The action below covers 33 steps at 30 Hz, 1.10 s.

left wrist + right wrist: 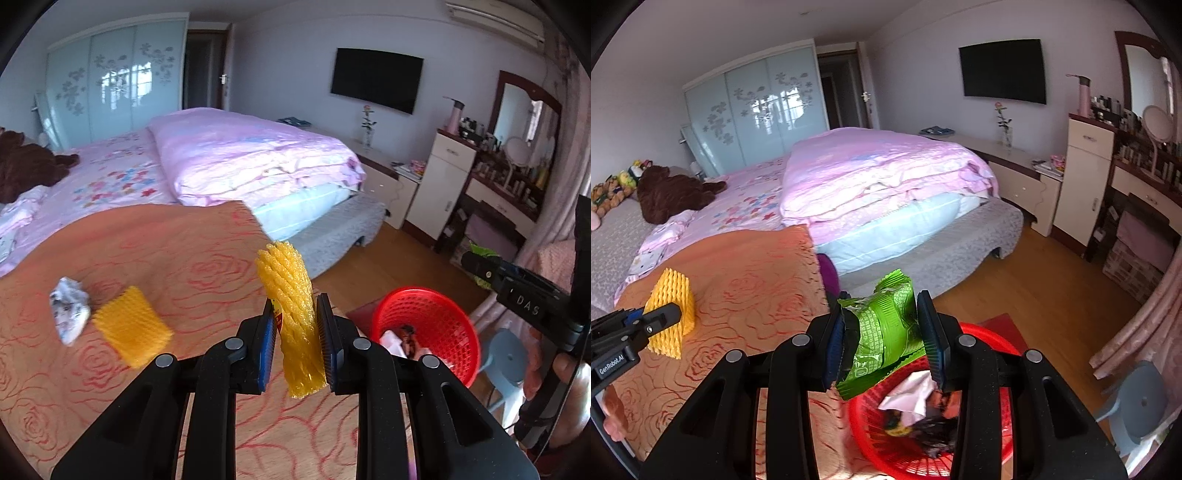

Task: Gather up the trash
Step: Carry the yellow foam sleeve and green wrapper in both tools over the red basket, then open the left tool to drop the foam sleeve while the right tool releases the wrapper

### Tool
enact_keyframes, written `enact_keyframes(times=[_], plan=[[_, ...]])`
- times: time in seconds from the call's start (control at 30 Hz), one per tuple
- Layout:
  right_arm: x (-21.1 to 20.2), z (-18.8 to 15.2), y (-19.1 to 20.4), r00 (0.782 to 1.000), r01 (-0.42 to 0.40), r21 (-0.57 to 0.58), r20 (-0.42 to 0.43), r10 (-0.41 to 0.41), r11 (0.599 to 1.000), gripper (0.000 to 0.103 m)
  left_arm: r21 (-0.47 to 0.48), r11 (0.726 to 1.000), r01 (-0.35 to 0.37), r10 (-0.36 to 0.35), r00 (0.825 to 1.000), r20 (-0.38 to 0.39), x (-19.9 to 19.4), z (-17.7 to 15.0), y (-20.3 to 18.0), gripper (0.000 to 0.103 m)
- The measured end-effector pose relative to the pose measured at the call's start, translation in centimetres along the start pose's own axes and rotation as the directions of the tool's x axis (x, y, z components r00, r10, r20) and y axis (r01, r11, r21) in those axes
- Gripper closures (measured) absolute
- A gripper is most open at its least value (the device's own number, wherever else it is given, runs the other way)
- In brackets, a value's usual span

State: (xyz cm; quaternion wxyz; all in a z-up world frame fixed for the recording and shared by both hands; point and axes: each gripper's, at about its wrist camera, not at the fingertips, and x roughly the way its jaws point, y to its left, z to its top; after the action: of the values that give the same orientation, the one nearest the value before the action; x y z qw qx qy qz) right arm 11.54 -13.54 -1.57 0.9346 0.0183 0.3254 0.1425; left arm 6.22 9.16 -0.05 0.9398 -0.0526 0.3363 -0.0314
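Note:
My left gripper [295, 332] is shut on a yellow foam fruit net [290, 299], held upright above the orange rose-patterned cloth [166, 251]; it also shows in the right wrist view [670, 314]. A second yellow foam net [133, 326] and a crumpled white paper [70, 314] lie on the cloth to the left. My right gripper [882, 332] is shut on a green snack wrapper [882, 328], held above the red mesh basket [993, 343]. The basket [443, 306] holds crumpled paper and wrappers [916, 410].
A bed with a pink quilt [251, 155] lies behind the cloth. A grey-blue stool [1141, 402] stands right of the basket on the wooden floor [1045, 288]. A dresser with a mirror [1137, 162] stands along the right wall.

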Motion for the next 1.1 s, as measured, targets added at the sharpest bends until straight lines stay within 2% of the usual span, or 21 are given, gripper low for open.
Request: enact_keyframes(times=[0.2,0.5,0.8,0.9,1.1], plan=[[0.2,-0.8,-2.1,0.999,0.032,0.03,-0.012,-0.032,0.999,0.066,0.038,0.998,0.056,-0.055,0.998,-0.028,1.8,0.5,-2.6,0.082],[0.6,-1.9,-5.4,0.996,0.085,0.071,-0.043,-0.083,0.994,0.066,0.136,0.984,0.113,-0.101,0.99,-0.095,5.1,-0.3,-7.8,0.082],[1.5,-3.3,-7.8,0.991,0.117,0.123,-0.087,-0.106,0.985,0.066,0.215,0.959,0.184,-0.147,0.973,-0.177,8.1,-1.3,-12.0,0.082],[1.9,-3.6,-8.3,0.988,0.122,0.14,-0.108,-0.108,0.983,0.066,0.227,0.949,0.217,-0.167,0.961,-0.22,9.3,-1.7,-13.2,0.082],[2.5,-3.9,-9.0,0.987,0.117,0.173,-0.129,-0.096,0.978,0.066,0.263,0.94,0.219,-0.144,0.95,-0.277,11.5,-2.8,-14.6,0.082]])
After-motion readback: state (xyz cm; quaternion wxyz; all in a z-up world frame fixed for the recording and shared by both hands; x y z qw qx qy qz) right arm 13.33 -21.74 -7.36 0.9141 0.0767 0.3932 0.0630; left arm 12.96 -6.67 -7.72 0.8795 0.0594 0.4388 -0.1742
